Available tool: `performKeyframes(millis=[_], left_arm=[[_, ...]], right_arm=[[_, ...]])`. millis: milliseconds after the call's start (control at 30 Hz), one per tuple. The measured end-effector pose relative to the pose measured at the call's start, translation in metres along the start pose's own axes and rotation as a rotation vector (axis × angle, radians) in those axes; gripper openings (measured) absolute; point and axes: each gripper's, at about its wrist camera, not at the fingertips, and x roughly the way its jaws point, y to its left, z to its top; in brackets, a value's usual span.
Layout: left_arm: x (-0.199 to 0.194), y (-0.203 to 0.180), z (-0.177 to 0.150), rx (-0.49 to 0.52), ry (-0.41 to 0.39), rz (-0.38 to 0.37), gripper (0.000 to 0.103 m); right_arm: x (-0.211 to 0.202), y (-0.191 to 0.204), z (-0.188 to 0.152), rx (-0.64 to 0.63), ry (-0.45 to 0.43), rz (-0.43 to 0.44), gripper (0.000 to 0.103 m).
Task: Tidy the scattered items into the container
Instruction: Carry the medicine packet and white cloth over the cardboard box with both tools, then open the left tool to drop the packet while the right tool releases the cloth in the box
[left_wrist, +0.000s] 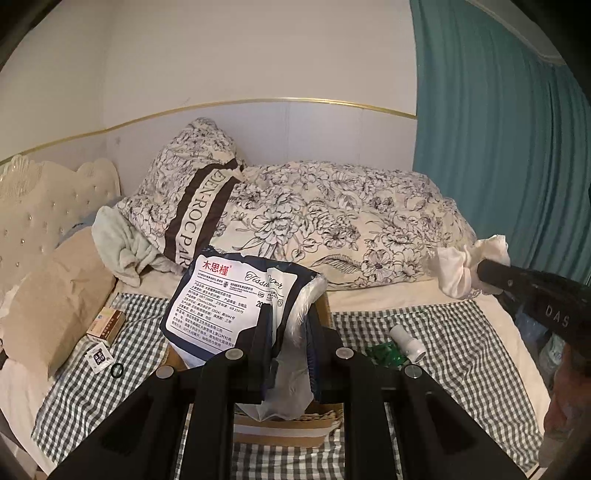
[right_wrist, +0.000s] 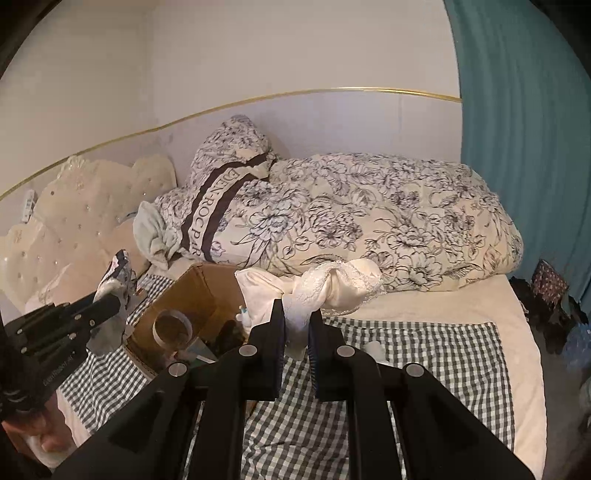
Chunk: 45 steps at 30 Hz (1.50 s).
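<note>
**Both grippers loaded above the bed, box half hidden**

In the left wrist view the cardboard box (left_wrist: 280, 424) was almost wholly covered: only strips of its rim showed below and behind the tissue pack (left_wrist: 236, 299), so its contents could not be seen there. The right wrist view showed the box open, with a clear tape roll (right_wrist: 173, 326) and dark, unreadable items inside; its near side was cut off by the gripper body.

The left gripper (left_wrist: 288, 332) was clamped on the torn, open end of the tissue pack, held above the box. The pack's long axis ran away from the camera, tilted up and to the left, printed face upward.

The right gripper (right_wrist: 296, 325) was closed on a knotted white lace cloth (right_wrist: 325, 288), held over the checked blanket (right_wrist: 424, 354) just right of the box. The cloth's bundle lay crosswise, left to right, with a tail hanging down between the jaws.

On the blanket lay a small white bottle (left_wrist: 406, 341) on its side, a green wrapper (left_wrist: 384, 354), an orange carton (left_wrist: 107, 323), a small sachet (left_wrist: 99, 357) and a black ring (left_wrist: 116, 370). The sachet's print was too small to read.
</note>
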Motion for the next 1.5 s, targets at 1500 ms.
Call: performKeyframes(millis=[1500], left_arm=[[0.143,0.081,-0.038,-0.042,0.241,0.031,0.016]], right_arm=[[0.183,0.088,-0.044,-0.161,0.218,0.183,0.01]])
